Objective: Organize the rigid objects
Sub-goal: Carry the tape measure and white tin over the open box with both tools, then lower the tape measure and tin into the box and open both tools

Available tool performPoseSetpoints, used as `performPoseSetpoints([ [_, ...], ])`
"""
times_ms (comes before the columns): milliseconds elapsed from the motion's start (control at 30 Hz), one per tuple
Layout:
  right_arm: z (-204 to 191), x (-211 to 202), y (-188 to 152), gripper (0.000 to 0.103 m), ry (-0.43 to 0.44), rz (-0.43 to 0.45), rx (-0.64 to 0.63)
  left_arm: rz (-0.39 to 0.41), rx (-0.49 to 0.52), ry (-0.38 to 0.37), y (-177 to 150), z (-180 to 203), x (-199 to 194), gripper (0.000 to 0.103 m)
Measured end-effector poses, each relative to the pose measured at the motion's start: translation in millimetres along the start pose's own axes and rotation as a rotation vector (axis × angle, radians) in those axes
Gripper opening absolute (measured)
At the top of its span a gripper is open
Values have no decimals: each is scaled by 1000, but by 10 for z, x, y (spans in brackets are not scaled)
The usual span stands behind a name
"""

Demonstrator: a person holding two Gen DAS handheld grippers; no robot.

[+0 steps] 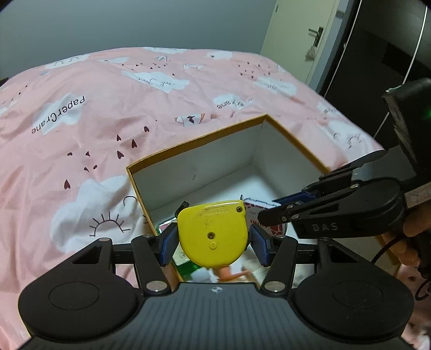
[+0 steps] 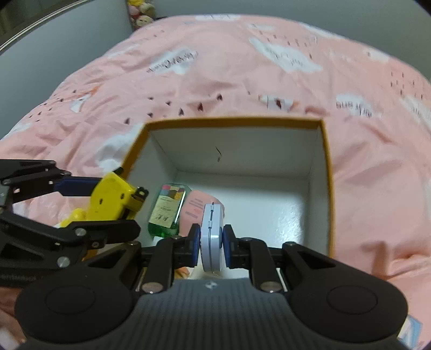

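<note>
My left gripper is shut on a yellow tape measure, held over the near left corner of an open cardboard box. It also shows in the right wrist view. My right gripper is shut on a thin white flat case, held on edge over the box's near side. In the box lie a green bottle and a pink packet. The right gripper enters the left wrist view from the right.
The box has an orange rim and white inside, and sits on a pink bed cover printed with clouds. A door and dark furniture stand beyond the bed. Plush toys sit at the bed's far end.
</note>
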State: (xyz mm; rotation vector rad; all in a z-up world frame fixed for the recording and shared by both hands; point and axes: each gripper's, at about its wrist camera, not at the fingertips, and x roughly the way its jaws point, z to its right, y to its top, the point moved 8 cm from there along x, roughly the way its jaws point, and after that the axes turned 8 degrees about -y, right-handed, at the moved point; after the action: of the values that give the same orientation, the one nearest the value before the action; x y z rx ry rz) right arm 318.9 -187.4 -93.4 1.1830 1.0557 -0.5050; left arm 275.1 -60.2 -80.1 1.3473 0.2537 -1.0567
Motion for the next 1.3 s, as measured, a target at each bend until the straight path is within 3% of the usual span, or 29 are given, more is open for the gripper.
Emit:
performPoseSetpoints([
  [267, 32, 423, -112, 16, 51, -120, 77, -31, 30, 11, 27, -85, 119, 65],
  [467, 59, 515, -176, 18, 39, -187, 27, -49, 48, -12, 49, -39, 198, 65],
  [767, 37, 489, -174, 24, -125, -138, -173, -86, 80, -32, 54, 11, 328, 65],
  [1000, 32, 224, -104, 26, -138, -39, -287, -115, 102, -43, 160, 105, 505, 65],
  [1100, -3, 227, -119, 26, -124, -36, -371, -147, 71, -40, 263, 130, 663, 65],
  [1300, 79, 319, -64, 23, -66, -31, -396, -201, -37, -71, 396, 110, 976, 65],
])
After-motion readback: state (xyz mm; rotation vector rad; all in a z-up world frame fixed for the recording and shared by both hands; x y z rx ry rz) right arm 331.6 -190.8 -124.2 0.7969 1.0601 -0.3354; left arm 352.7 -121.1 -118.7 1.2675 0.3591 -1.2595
